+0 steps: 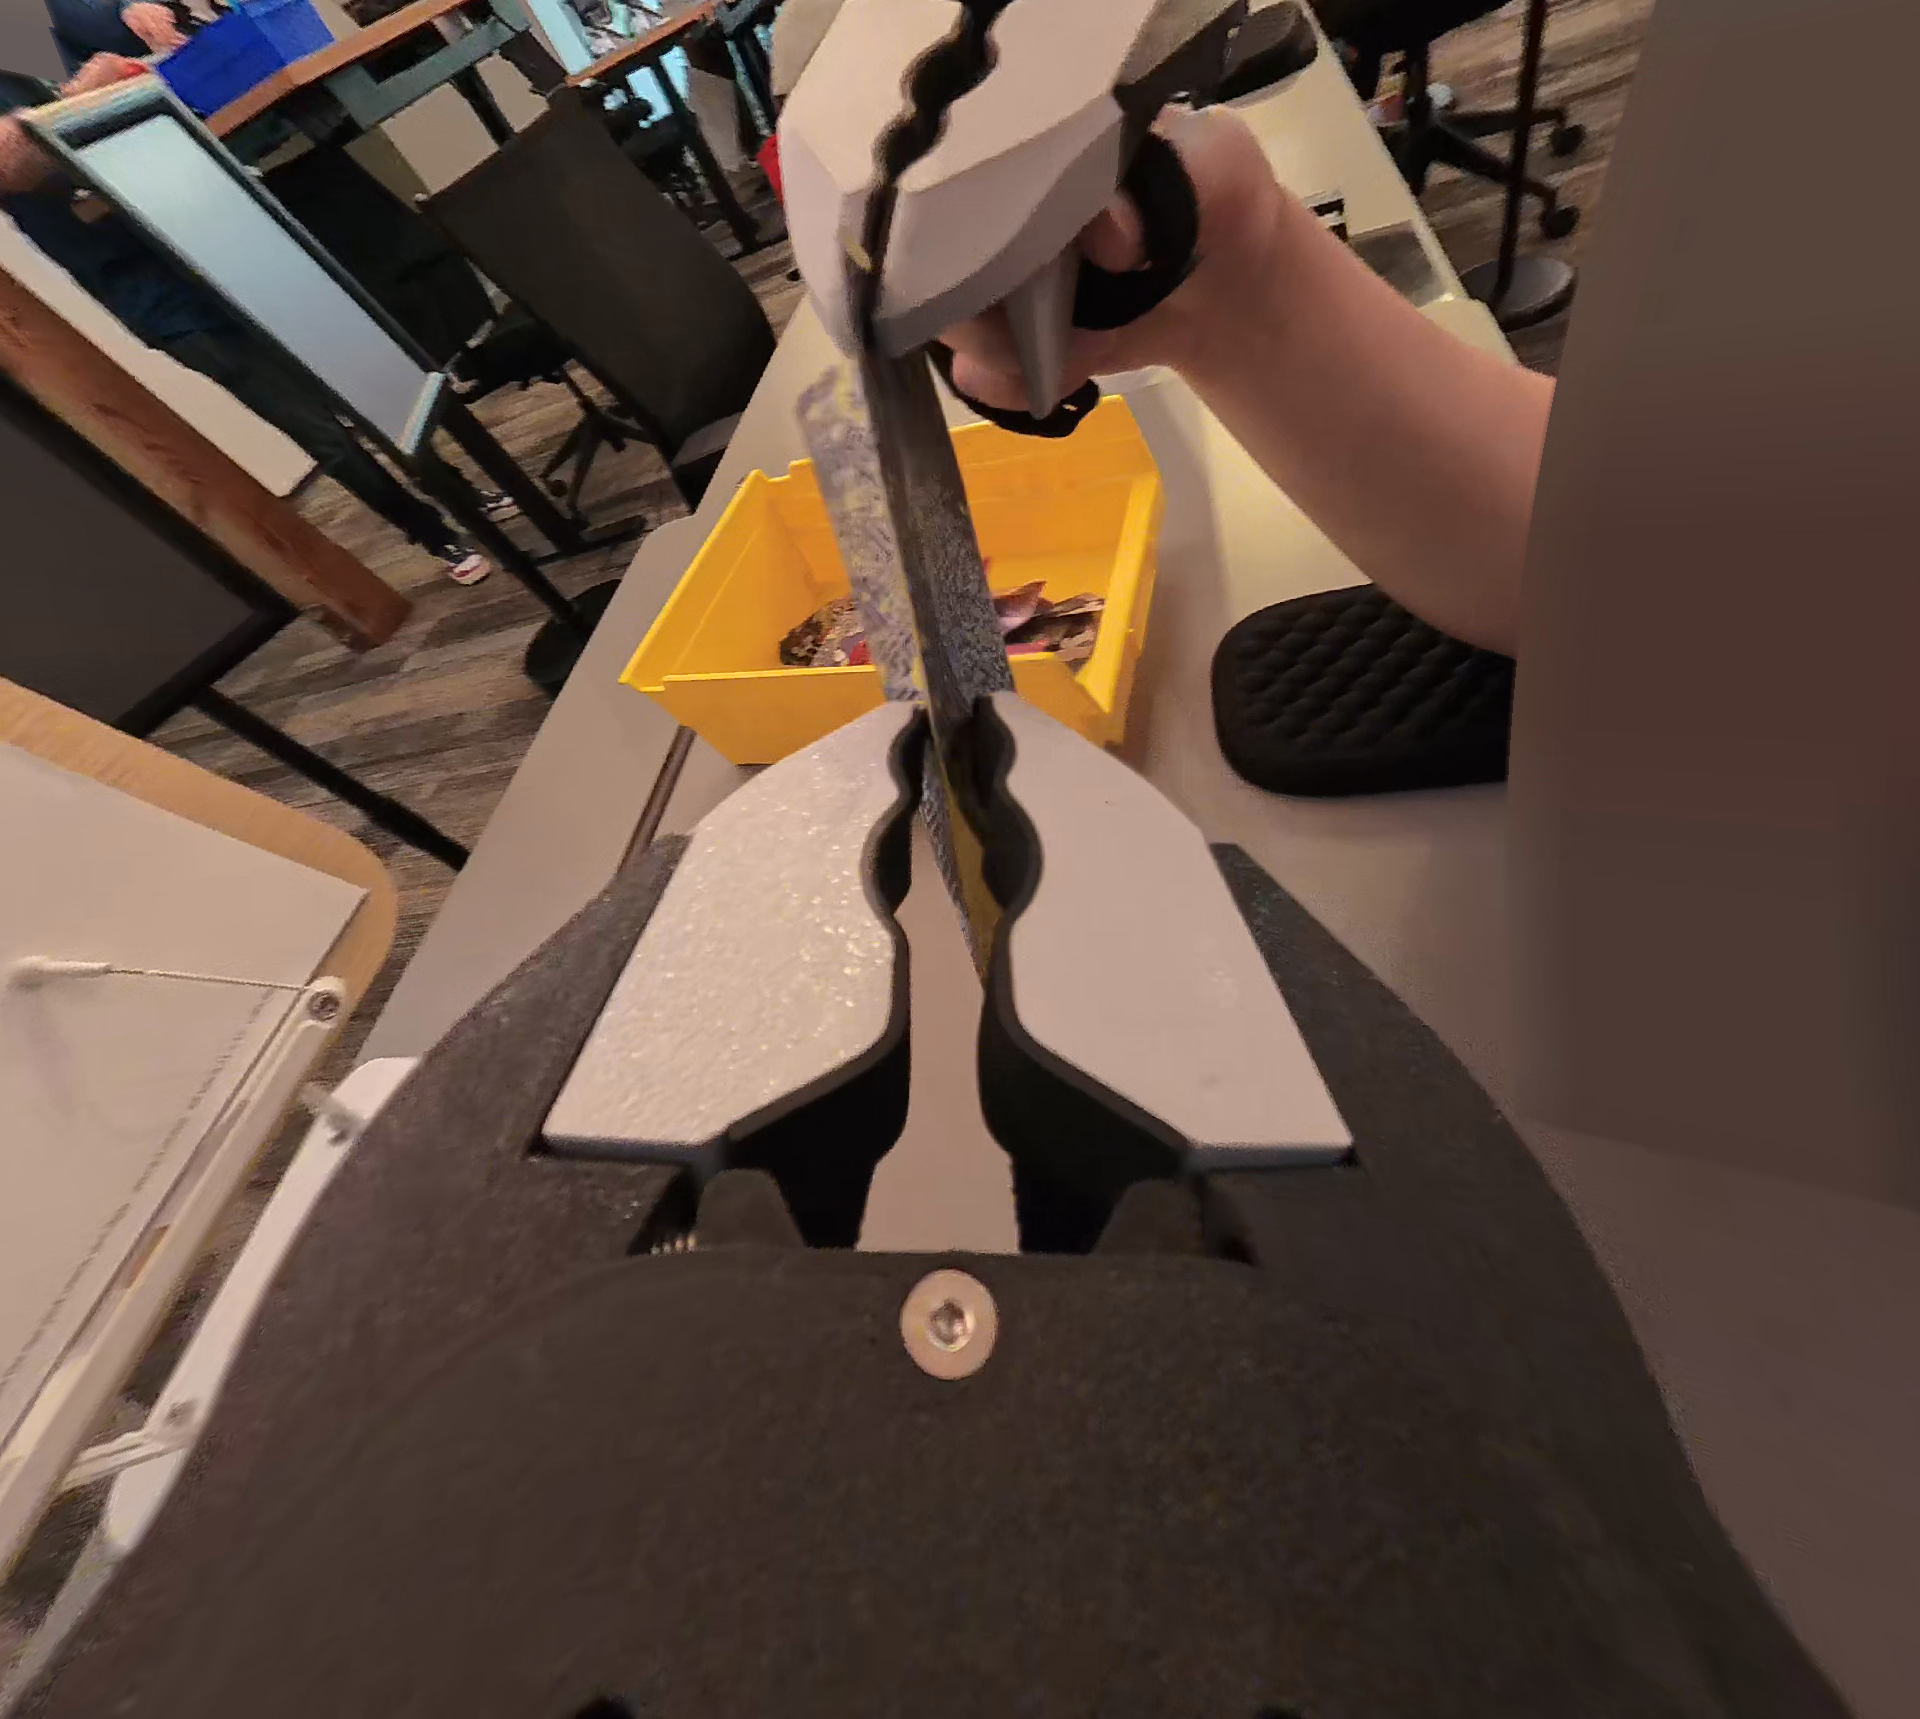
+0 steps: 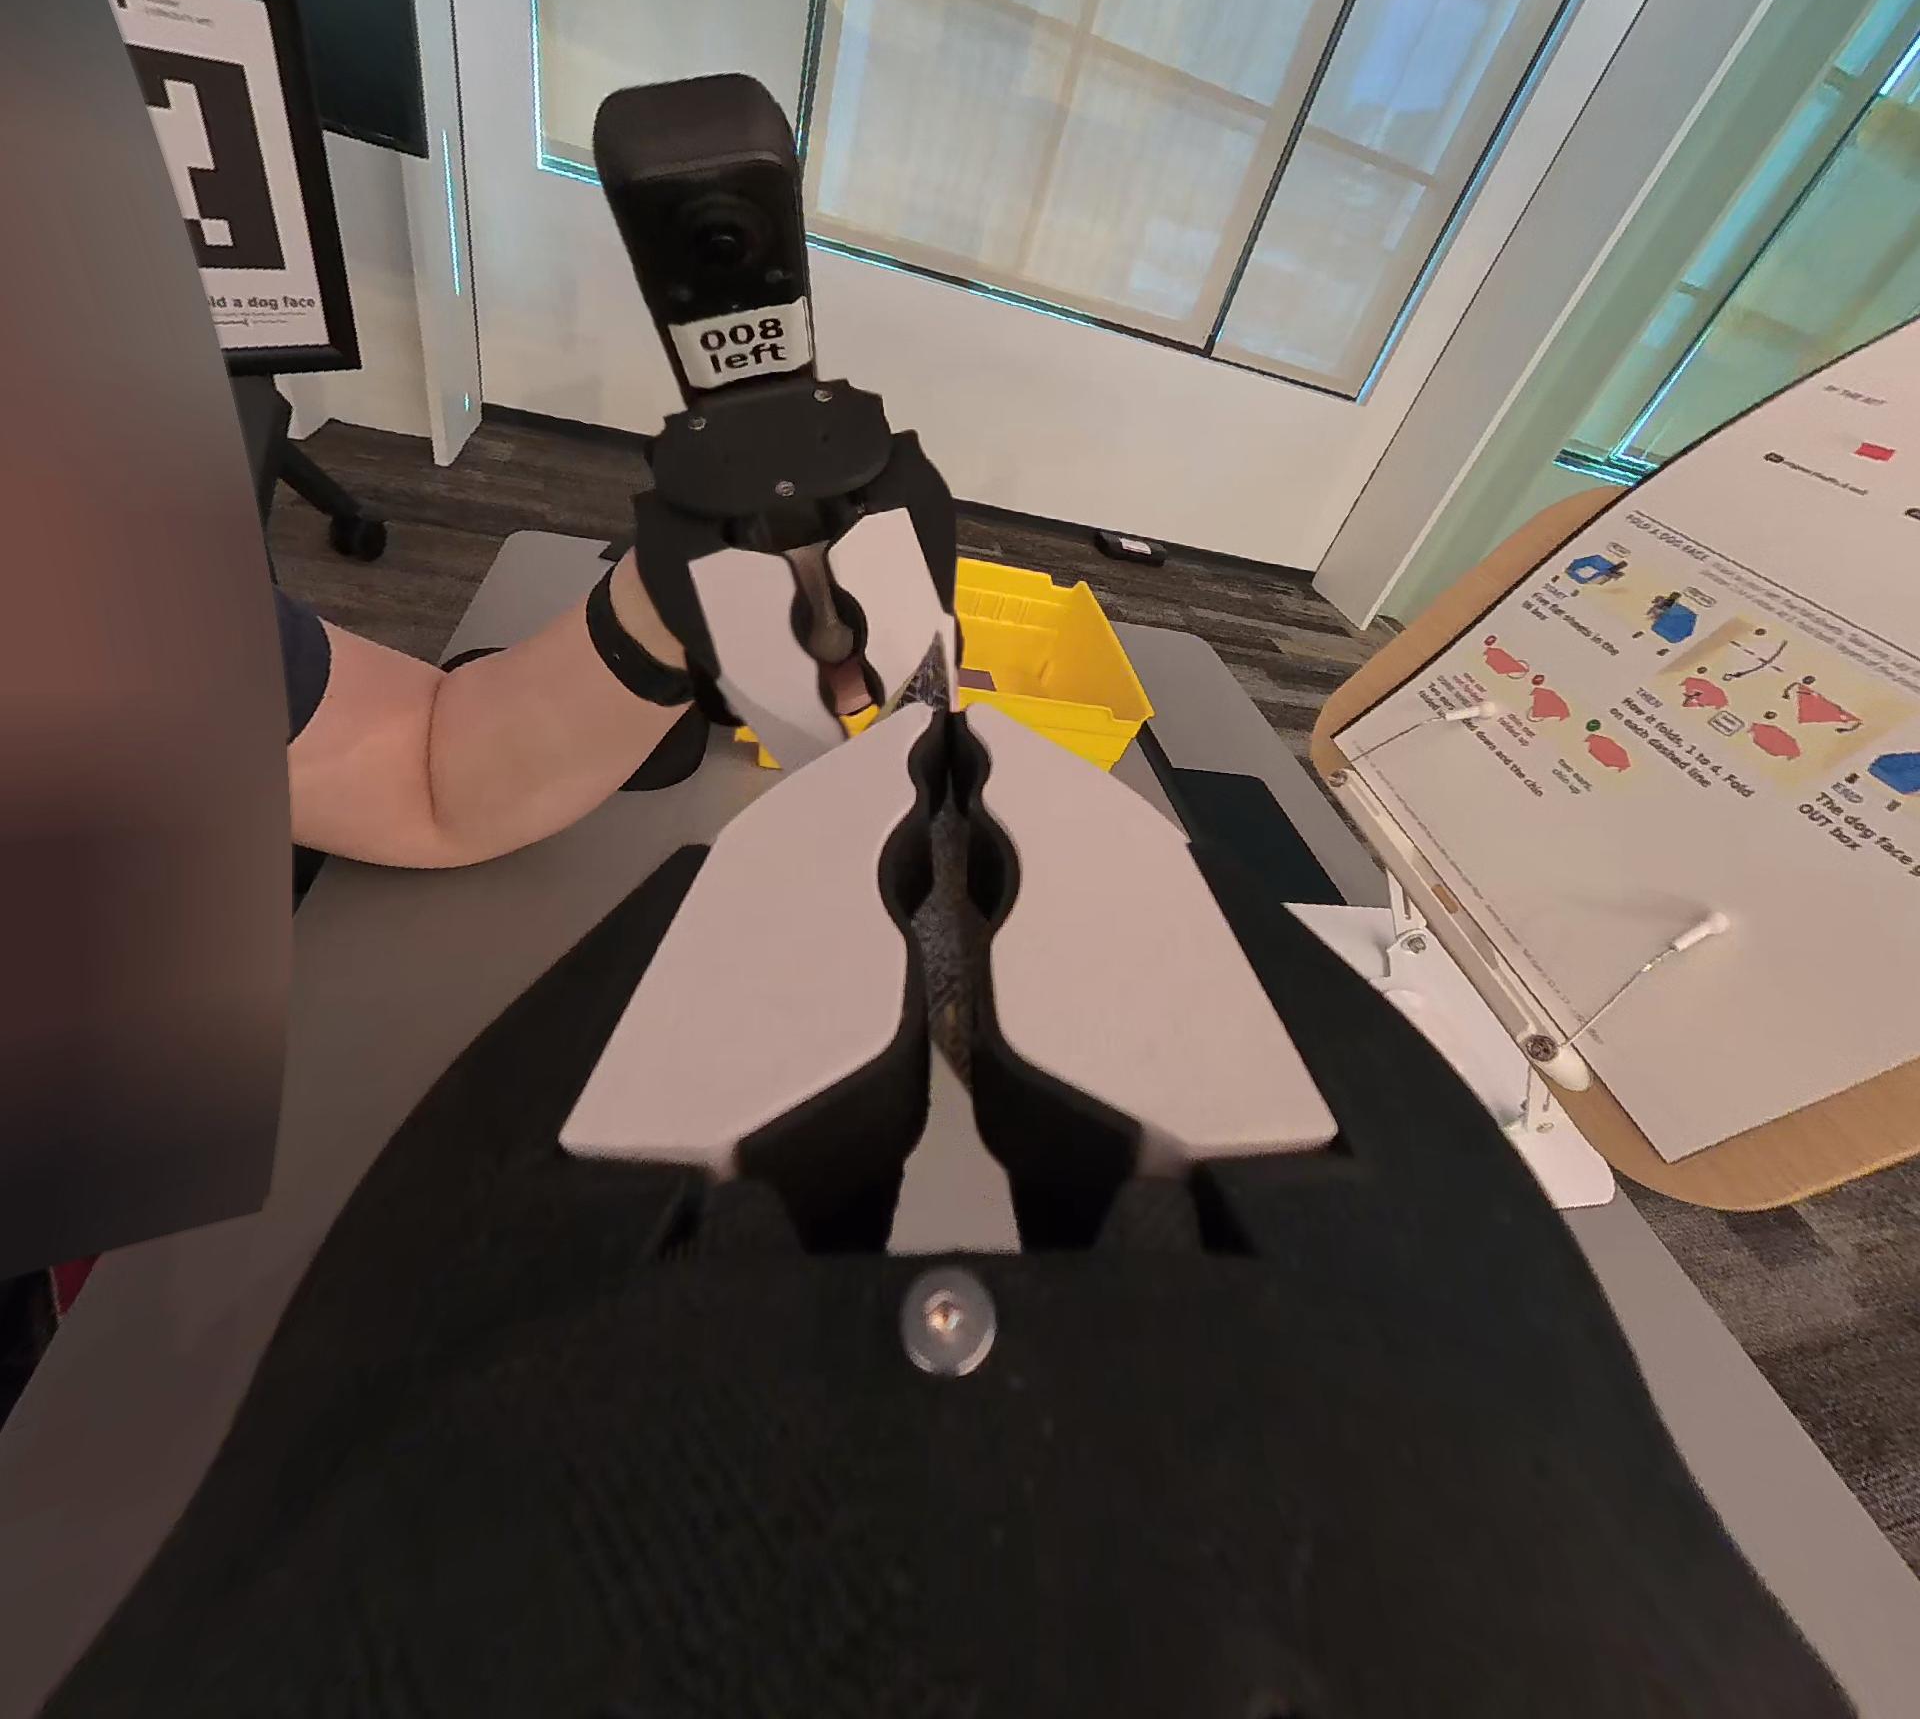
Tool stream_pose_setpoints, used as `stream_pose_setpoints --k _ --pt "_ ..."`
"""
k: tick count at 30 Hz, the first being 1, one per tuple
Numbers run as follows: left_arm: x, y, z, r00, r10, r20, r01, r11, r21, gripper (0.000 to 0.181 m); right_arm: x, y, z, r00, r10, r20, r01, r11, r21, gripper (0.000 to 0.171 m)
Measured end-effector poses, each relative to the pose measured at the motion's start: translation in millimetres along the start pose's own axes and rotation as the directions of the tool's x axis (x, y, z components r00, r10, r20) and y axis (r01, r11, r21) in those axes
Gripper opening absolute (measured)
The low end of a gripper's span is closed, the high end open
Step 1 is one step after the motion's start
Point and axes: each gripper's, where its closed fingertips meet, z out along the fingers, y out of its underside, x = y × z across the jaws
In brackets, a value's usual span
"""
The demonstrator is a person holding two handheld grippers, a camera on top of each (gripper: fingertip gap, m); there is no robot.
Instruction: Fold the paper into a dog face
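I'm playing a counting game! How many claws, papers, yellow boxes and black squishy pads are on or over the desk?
Claws: 2, left claw and right claw
Papers held between them: 1, paper
Yellow boxes: 1, yellow box
Black pads: 1, black pad
Total: 5

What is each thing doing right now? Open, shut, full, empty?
left gripper: shut on the paper's near end.
right gripper: shut on the paper's other end.
paper: patterned, held edge-on in the air between both grippers.
yellow bin: open-topped, on the table, some folded paper pieces inside.
instruction board: propped up, tilted.
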Motion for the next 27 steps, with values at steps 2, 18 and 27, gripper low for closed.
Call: stream_pose_setpoints --k 2,18,27 --pt "-3.5 0.7 -0.4 1.000 0.011 0.024 -0.011 1.000 -0.004 0.001 -1.7 -0.3 1.1 1.000 -0.010 0.000 0.010 1.000 -0.004 0.001" --pt "-6.6 -8.3 -5.8 0.999 -0.043 0.012 0.042 0.997 0.065 0.000 -0.2 0.9 5.9 1.000 -0.010 -0.013 0.010 1.000 0.000 0.004" --pt "-18.7 -18.2 -18.8 0.987 -0.159 -0.005 0.157 0.973 0.171 0.000 0.4 -13.4 -16.5 0.960 -0.244 -0.138 0.245 0.969 -0.010 0.012"
